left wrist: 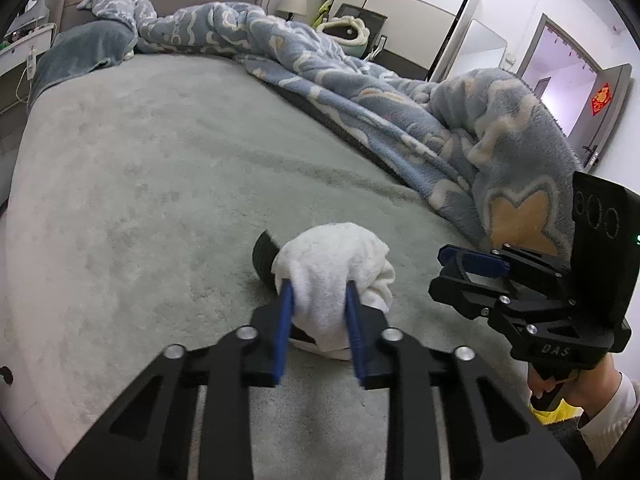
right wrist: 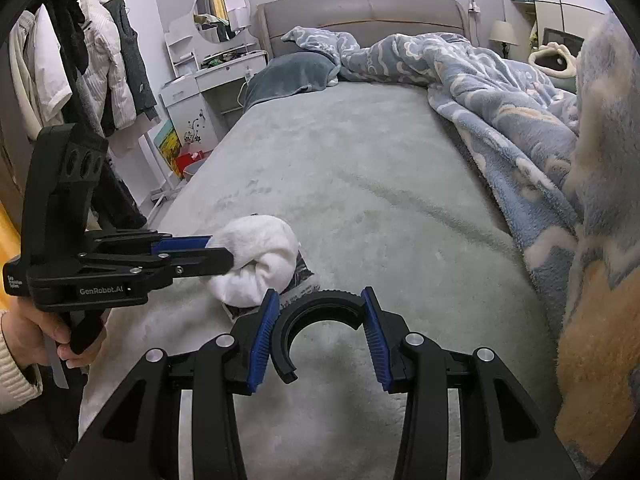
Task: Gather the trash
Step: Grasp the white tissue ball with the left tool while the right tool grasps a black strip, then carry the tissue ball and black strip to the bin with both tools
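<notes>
Two grippers work a grey bed (right wrist: 360,168): the left gripper (left wrist: 320,292) clenches a white cloth wad (left wrist: 332,264); the right gripper (right wrist: 320,312) grips what looks like a black C-shaped ring (right wrist: 320,304).

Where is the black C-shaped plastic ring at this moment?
In the right wrist view, the black C-shaped plastic ring sits between the right tool's blue pads, just right of the white crumpled cloth on the grey bed.

White cloth (left wrist: 332,268) (blue cloud-patterned blanket (left wrist: 400,96))
</notes>
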